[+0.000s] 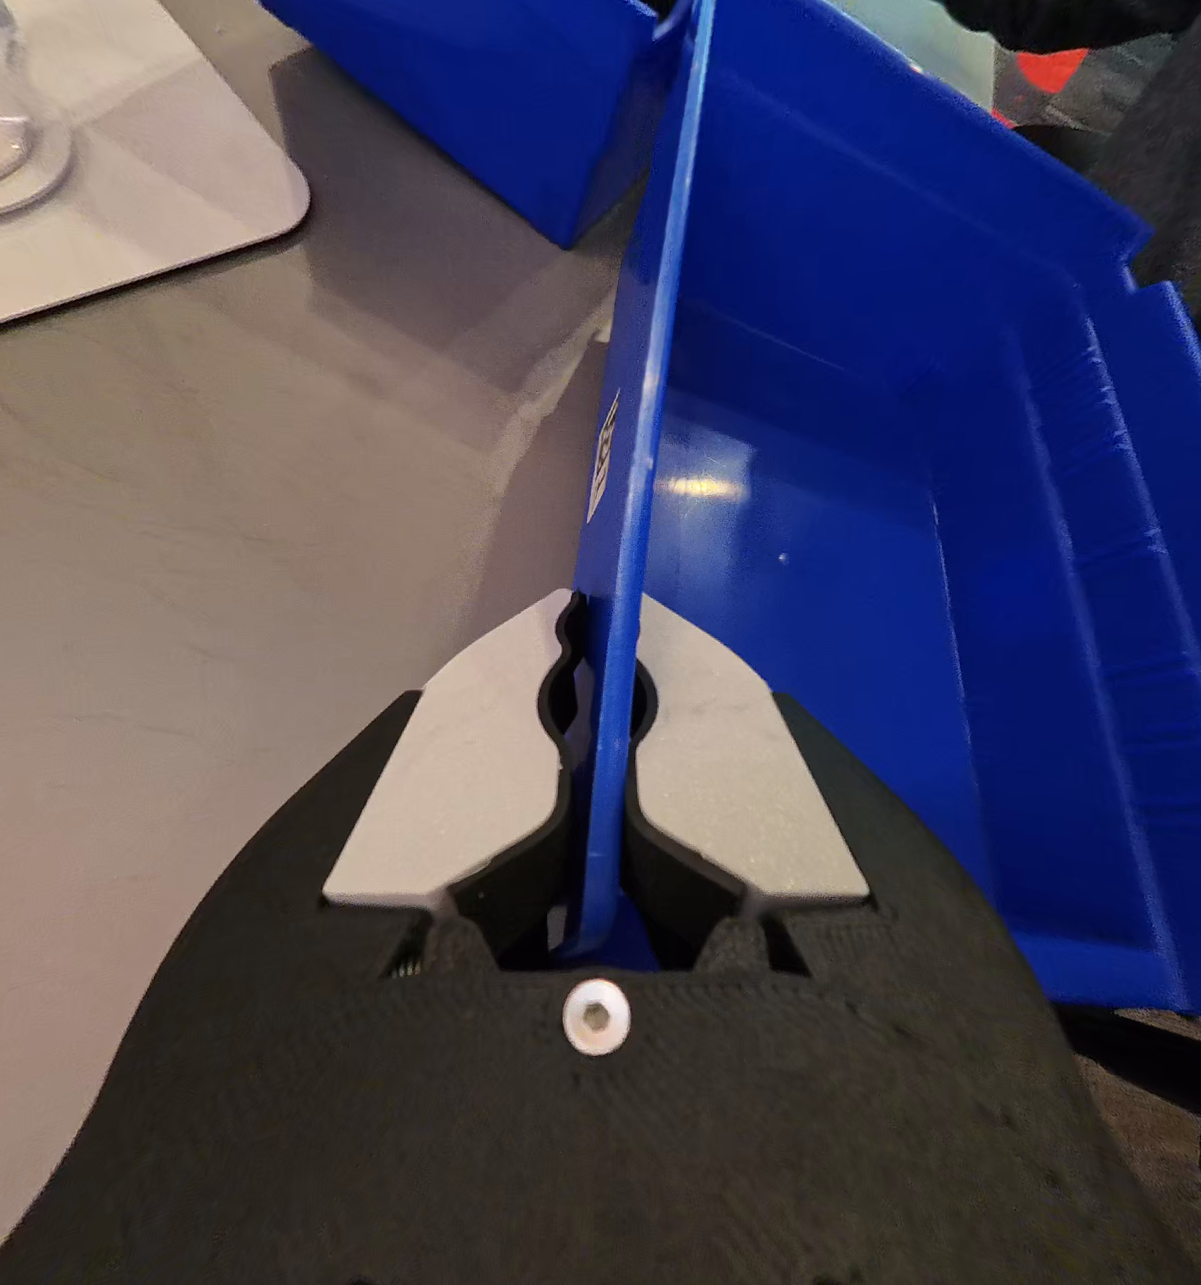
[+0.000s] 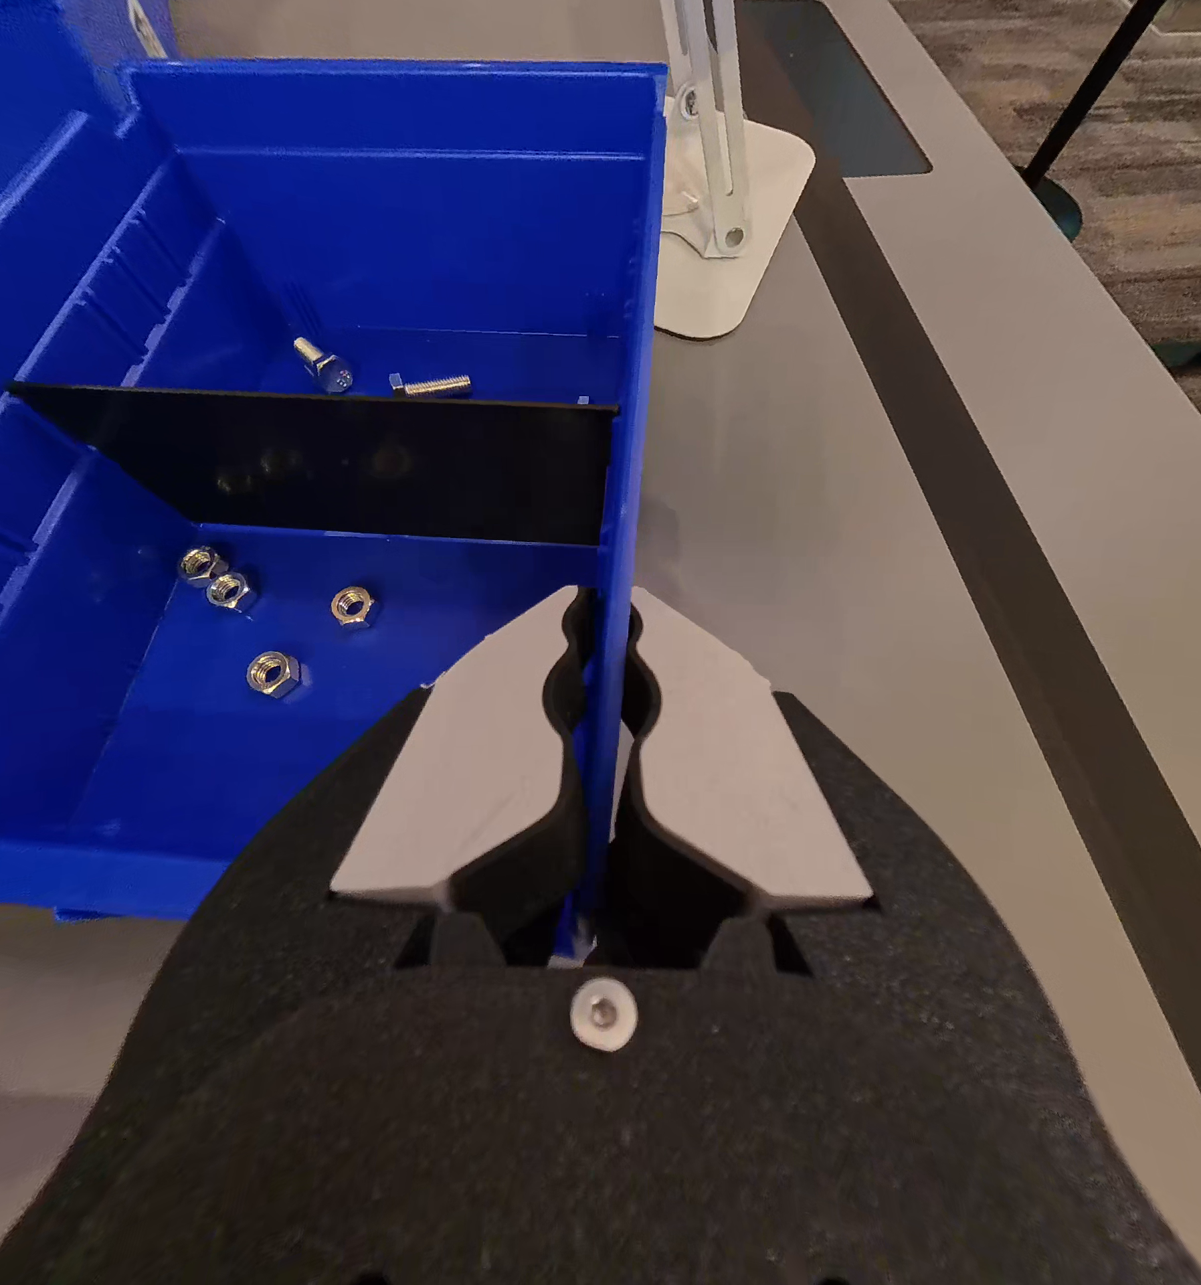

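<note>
Left gripper (image 1: 608, 605): clenched on the thin side wall of a blue plastic bin (image 1: 861, 487), on a grey table (image 1: 236, 487).

Right gripper (image 2: 608, 598): clenched on the right wall of a blue plastic parts bin (image 2: 625, 348) with a black divider (image 2: 375, 459). Four steel hex nuts (image 2: 274, 673) in the near compartment; two steel bolts (image 2: 434, 384) in the far one. White stand base (image 2: 736, 229) just beyond.

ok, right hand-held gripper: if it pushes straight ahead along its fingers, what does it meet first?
The right hand-held gripper is already clamped on the blue bin's side wall. Straight ahead it just rides along that wall toward the bin's far end wall. The black divider sits left of that line. Depth is uncertain.
</note>
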Demonstrator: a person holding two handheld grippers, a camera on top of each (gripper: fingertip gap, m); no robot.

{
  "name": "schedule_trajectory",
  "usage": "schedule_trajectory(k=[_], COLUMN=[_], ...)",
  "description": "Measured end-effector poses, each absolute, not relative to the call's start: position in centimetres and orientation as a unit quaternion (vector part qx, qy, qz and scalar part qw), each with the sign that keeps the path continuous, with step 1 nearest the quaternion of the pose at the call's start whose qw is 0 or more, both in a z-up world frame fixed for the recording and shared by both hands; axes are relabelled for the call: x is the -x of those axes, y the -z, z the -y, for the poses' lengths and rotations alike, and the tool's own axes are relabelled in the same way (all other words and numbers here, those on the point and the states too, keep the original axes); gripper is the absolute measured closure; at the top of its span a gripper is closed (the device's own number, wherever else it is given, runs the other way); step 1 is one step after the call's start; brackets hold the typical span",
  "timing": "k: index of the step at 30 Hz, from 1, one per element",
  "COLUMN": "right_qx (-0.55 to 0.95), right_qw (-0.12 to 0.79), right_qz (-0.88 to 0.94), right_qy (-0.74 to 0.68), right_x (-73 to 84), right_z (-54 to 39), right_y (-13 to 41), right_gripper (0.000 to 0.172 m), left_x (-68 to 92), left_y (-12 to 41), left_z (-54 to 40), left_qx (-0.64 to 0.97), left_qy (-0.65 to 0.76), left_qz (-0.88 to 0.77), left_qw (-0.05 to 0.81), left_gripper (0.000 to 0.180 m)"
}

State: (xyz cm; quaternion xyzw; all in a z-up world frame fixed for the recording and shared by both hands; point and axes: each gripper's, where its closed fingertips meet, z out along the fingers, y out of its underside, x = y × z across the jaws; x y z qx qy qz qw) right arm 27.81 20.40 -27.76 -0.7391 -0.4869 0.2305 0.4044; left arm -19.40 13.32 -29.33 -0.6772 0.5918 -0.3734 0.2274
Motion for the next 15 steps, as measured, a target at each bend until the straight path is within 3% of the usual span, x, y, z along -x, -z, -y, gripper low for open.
schedule_trajectory(k=[15], right_qx=[0.708], right_qw=[0.401], right_qz=[0.525], right_qy=[-0.248], right_x=[-20.5], right_z=[-22.9], right_y=[27.8], right_gripper=[0.167], left_x=[15.7], left_y=[29.8], left_z=[-10.9], left_qx=[0.650], left_qy=[0.375], left_qz=[-0.618], left_qw=[0.233], left_gripper=[0.173])
